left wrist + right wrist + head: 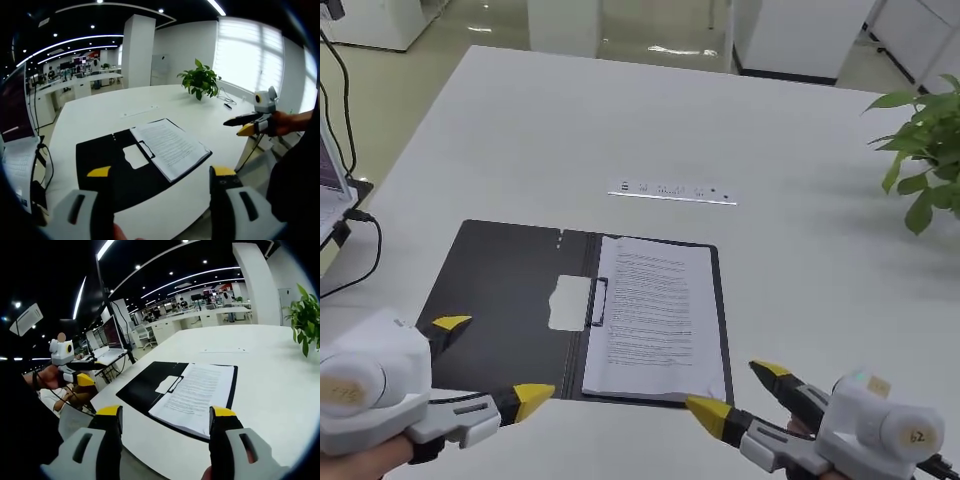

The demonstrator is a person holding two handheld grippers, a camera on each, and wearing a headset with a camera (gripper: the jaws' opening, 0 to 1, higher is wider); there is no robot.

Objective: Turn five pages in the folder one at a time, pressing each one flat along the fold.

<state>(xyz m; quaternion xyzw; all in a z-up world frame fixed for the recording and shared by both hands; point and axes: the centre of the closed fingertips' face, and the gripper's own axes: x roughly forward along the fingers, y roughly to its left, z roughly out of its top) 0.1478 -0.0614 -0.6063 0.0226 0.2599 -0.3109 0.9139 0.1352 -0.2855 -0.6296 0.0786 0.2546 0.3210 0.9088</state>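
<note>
Both your left gripper (492, 360) and right gripper (739, 390) hang with jaws spread wide, empty. The folder (500, 290) lies open on the table (770, 130) before you, pages (655, 315) stacked right.

Bright ceiling lights, window (250, 55) glare; soft shadows; fisheye edges warped, dark.

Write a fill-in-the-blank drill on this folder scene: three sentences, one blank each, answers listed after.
1. The black folder lies ____ on the white table, its inside cover and contents showing.
2. In the head view, the printed pages sit on the folder's ____ half.
3. The left gripper and the right gripper hover at the folder's near edge, jaws apart, holding ____.

Missing words: open; right; nothing
</note>
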